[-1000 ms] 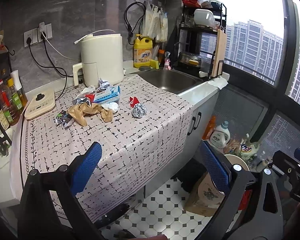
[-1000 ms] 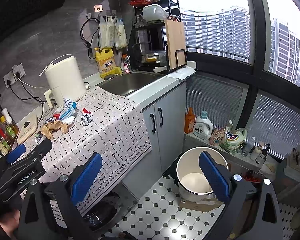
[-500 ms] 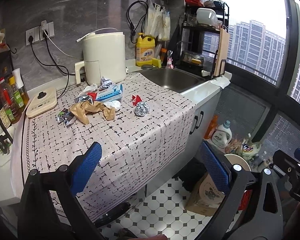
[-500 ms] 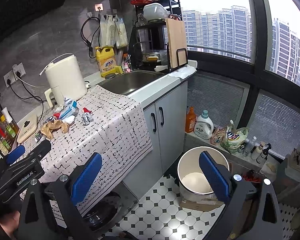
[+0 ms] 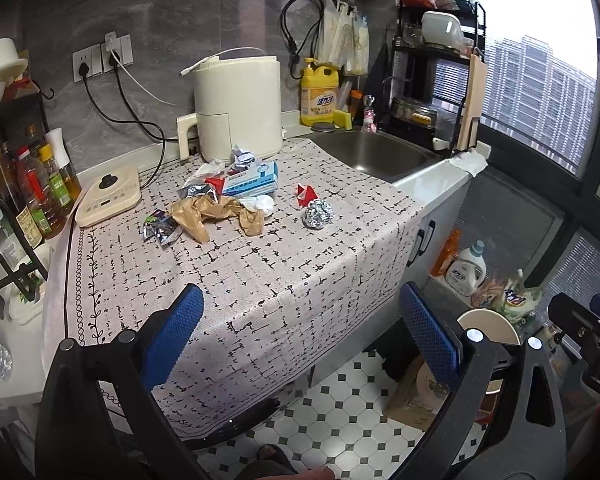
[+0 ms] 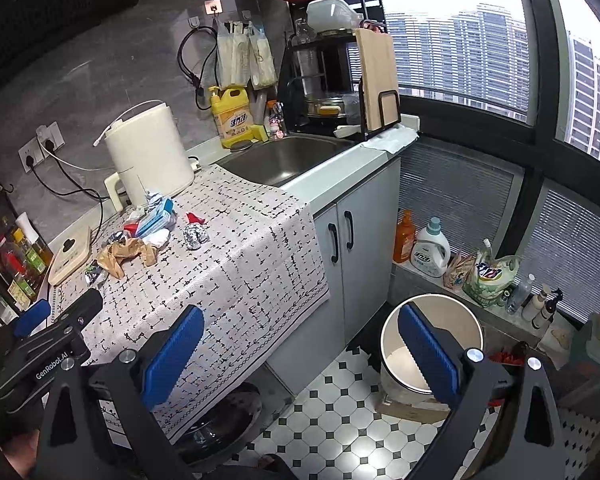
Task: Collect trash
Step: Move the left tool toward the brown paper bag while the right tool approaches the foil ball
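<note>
Trash lies on the patterned cloth of the counter [image 5: 284, 280]: a foil ball [image 5: 318, 214], a red scrap [image 5: 305, 193], crumpled brown paper [image 5: 216, 216], a blue and white box [image 5: 250, 179], a white wad [image 5: 260, 202] and a foil wrapper [image 5: 161, 228]. The same pile shows in the right wrist view, with the foil ball [image 6: 194, 235] and brown paper [image 6: 126, 254]. A white bin [image 6: 432, 344] stands open on the floor. My left gripper [image 5: 300, 332] is open and empty, short of the pile. My right gripper [image 6: 296, 348] is open and empty, above the floor near the bin.
A cream kettle [image 5: 238, 108], an induction plate [image 5: 108, 194], oil bottles [image 5: 40, 196], a sink [image 5: 374, 152], a yellow detergent jug [image 5: 319, 94] and a dish rack [image 5: 436, 80] ring the counter. Detergent bottles [image 6: 432, 246] line the window ledge. The floor is tiled [image 6: 340, 412].
My left gripper has moved a little closer to the counter, so the trash pile looks slightly larger. My right gripper has barely moved. Both stay open.
</note>
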{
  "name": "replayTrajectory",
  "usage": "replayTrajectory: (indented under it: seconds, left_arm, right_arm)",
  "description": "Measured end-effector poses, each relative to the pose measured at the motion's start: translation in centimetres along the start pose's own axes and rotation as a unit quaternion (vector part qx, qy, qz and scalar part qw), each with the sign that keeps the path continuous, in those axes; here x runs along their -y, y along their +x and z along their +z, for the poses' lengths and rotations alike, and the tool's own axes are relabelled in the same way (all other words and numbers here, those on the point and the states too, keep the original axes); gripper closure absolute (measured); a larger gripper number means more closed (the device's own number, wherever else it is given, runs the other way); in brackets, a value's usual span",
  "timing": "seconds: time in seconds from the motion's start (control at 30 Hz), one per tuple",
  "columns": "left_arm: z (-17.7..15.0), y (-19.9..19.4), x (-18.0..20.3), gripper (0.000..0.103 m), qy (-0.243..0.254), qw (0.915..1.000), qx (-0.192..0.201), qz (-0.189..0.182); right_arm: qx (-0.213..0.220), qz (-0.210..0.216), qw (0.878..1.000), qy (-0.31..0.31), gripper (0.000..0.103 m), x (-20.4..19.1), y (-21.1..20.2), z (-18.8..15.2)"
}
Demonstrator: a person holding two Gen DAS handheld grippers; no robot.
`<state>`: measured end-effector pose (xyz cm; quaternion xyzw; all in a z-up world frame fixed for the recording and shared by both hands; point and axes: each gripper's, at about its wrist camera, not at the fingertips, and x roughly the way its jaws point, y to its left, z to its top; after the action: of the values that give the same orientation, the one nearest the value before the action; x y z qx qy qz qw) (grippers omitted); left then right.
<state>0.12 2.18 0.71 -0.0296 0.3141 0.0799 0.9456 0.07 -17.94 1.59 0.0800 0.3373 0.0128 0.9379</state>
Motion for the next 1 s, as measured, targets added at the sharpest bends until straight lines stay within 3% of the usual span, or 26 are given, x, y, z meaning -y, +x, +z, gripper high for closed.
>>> replayTrajectory:
  seconds: [0.67, 0.87, 1.0]
  left_arm:
    - [6.7, 11.3, -10.1, 0.006, -0.094, 0.9940, -0.014, 0.054]
    - [7.4, 14.7, -12.7, 0.006, -0.110, 0.9912, -0.027, 0.068]
    - [7.6, 16.9, -14.5, 0.012, -0.119, 0.9893, -0.038, 0.075]
  right_arm:
    - [-0.036, 0.076, 0.995, -0.059, 0.008, -9.4, 12.2, 7.0]
    - [-0.061, 0.086, 0.992, -0.072, 0.008, -12.4, 16.4, 8.1]
    - [-0.077, 0.089, 0.990, -0.082, 0.008, -14.1, 18.9, 8.4]
